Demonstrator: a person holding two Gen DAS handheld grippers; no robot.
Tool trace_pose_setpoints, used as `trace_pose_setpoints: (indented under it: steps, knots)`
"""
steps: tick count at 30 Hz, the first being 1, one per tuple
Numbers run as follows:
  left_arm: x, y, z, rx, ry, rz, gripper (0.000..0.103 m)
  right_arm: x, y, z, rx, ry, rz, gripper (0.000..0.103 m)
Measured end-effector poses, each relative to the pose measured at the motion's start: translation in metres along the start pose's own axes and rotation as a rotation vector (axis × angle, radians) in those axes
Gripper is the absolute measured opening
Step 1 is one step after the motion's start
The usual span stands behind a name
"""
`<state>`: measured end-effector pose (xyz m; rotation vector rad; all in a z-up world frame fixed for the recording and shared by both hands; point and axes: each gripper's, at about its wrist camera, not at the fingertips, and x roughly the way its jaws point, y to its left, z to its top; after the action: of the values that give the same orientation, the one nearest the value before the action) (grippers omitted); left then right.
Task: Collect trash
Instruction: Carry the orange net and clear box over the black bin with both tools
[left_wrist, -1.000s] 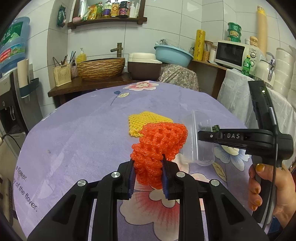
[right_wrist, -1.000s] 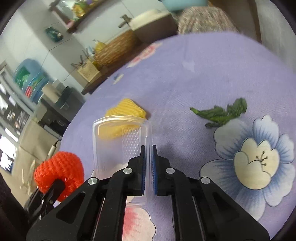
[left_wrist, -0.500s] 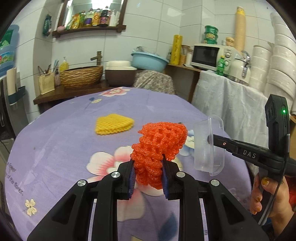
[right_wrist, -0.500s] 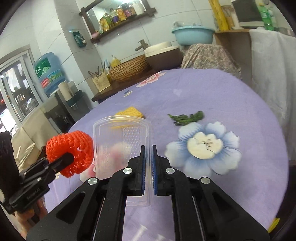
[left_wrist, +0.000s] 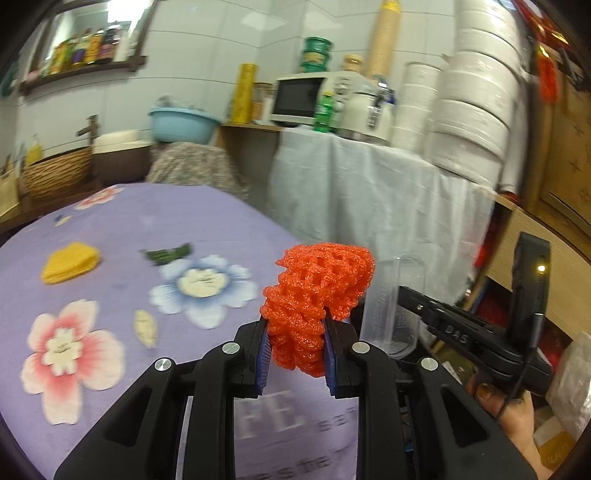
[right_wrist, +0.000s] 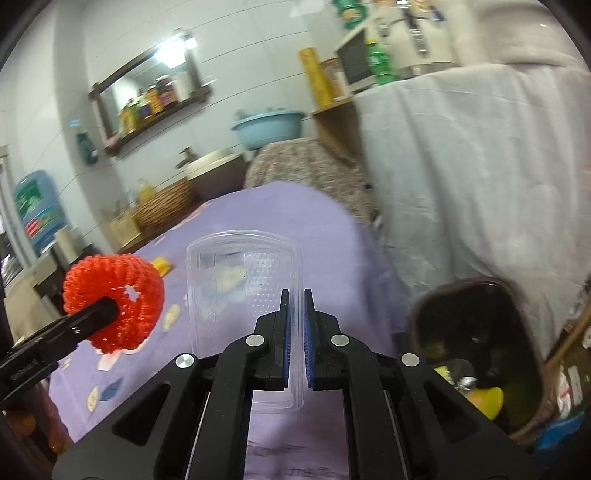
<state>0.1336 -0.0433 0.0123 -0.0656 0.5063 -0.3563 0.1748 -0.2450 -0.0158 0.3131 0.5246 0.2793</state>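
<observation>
- Your left tool (left_wrist: 295, 345) is clenched on the red foam net (left_wrist: 317, 295), held above the tabletop (left_wrist: 221, 225).
- Your right tool (right_wrist: 294, 343) clamps the clear plastic lid (right_wrist: 236, 291), long axis pointing away from you.
- Only your right view shows the dark trash bin (right_wrist: 476, 332) beside the tabletop.

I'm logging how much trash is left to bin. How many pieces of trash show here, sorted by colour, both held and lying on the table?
Red foam net, held in the left hand-held gripper: 1
Clear plastic box, held in the right hand-held gripper: 1
Yellow foam net on the table: 1
Green leafy scrap on the table: 1
Total: 4
</observation>
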Motion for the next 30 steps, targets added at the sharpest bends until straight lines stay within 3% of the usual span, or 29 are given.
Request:
trace_pose_setpoints:
  steps: [9, 17, 30]
  knots:
    - [0.065, -0.077, -0.011, 0.104, 0.108, -0.144, 0.023, -0.002, -0.095, -0.020, 0.014, 0.061, -0.310, 0.007]
    - [0.121, -0.110, -0.037, 0.133, 0.238, -0.187, 0.023, 0.028, -0.162, -0.056, 0.083, 0.226, -0.406, 0.007]
    - [0.151, -0.124, -0.047, 0.168, 0.287, -0.165, 0.023, 0.098, -0.212, -0.091, 0.134, 0.401, -0.426, 0.007]
